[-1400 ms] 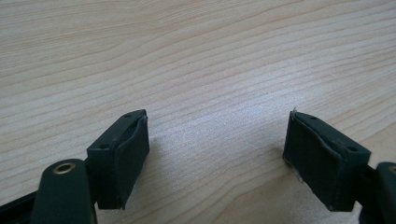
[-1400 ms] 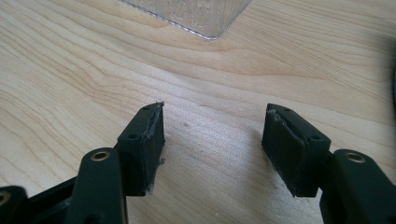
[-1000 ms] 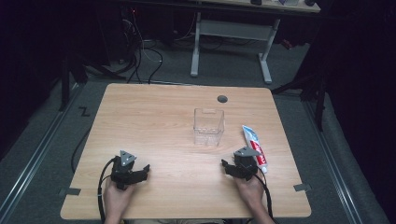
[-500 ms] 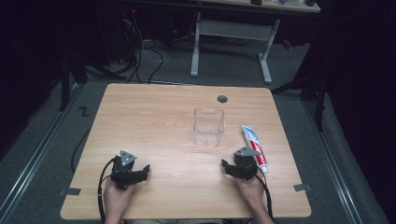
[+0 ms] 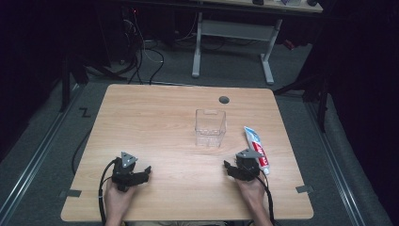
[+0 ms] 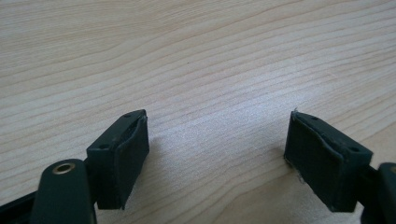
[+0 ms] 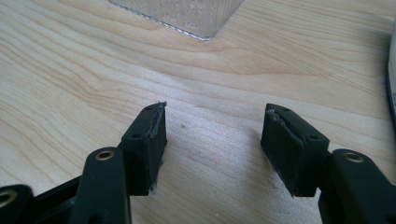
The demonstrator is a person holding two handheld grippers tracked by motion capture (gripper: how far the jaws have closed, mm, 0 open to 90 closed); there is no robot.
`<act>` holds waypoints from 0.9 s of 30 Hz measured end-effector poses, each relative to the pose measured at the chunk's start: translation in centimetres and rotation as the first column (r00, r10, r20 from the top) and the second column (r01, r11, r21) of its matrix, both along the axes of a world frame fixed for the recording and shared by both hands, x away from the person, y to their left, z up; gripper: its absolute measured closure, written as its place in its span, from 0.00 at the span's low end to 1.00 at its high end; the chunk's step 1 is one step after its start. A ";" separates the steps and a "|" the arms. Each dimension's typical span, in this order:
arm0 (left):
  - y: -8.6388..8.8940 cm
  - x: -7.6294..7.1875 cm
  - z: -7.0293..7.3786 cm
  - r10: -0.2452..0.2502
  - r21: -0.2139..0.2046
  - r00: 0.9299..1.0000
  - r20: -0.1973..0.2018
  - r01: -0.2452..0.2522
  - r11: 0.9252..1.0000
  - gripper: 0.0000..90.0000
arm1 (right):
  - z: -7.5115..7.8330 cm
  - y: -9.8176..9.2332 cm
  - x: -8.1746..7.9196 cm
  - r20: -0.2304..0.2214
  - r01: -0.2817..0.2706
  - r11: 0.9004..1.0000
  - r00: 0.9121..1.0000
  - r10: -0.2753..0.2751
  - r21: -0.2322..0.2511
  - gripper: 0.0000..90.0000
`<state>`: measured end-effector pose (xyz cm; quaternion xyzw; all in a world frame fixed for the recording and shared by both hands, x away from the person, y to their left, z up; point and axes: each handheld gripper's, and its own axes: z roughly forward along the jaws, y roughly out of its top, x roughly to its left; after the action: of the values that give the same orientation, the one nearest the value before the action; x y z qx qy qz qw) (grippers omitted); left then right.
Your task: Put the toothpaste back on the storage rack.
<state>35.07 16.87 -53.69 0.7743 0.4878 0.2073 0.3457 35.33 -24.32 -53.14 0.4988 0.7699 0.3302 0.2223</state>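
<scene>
High view: the right tool [image 5: 230, 165] rests low in the frame with jaws apart and nothing between them; they have just been closing a little. The toothpaste tube [image 5: 257, 149] lies just beside it to the right, the clear box [image 5: 210, 127] above and left. A good pick-up would likely swing right and close across the tube's middle. The left tool [image 5: 147, 171] is also apart, empty. The table [image 5: 155, 117] is pale wood; grey floor and cables lie beyond.

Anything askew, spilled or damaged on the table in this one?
Nothing stands out. The clear container stands upright and empty mid-table, the toothpaste tube lies flat beside the right gripper, capped and unspilled. Only the pads on that gripper look slightly frayed at the edges.
</scene>
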 end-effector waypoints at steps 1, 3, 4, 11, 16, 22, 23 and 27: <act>0.0 0.0 0.0 0.000 0.000 1.000 0.000 0.000 1.000 0.25 | 0.0 0.0 0.0 -0.004 0.004 1.000 1.000 -0.004 0.009 0.45; 0.0 0.0 0.0 0.000 0.000 1.000 0.000 0.000 1.000 0.25 | 0.0 -0.1 0.0 -0.005 0.006 1.000 1.000 -0.006 0.018 0.46; 0.0 0.0 0.0 0.000 0.000 1.000 0.000 0.000 1.000 0.25 | 0.0 -0.3 -0.1 -0.007 0.009 0.999 1.000 -0.008 0.032 0.47; 0.0 0.0 0.0 0.000 0.000 1.000 0.000 0.000 1.000 0.25 | 0.2 -0.7 -0.6 0.014 0.018 0.997 1.000 -0.019 0.069 0.49; 0.0 0.0 0.0 0.001 0.000 1.000 -0.001 -0.001 1.000 0.25 | 0.4 -0.9 -0.9 0.019 0.014 0.995 1.000 -0.016 0.098 0.51; 0.0 0.0 0.0 0.000 0.000 1.000 -0.001 0.000 1.000 0.25 | 0.7 -1.0 -1.3 0.024 0.009 0.995 1.000 -0.011 0.096 0.51; 0.0 0.0 0.0 0.000 0.000 1.000 -0.001 0.000 1.000 0.25 | 0.8 -1.1 -1.3 0.025 0.009 0.995 1.000 -0.012 0.099 0.52; 0.0 0.0 0.0 0.001 0.000 1.000 -0.001 -0.001 1.000 0.25 | 0.9 -1.5 -1.8 0.030 0.014 0.993 0.999 -0.018 0.118 0.53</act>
<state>35.07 16.88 -53.69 0.7743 0.4881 0.2072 0.3454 33.55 -25.79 -52.24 0.5120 0.7415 0.3810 0.2072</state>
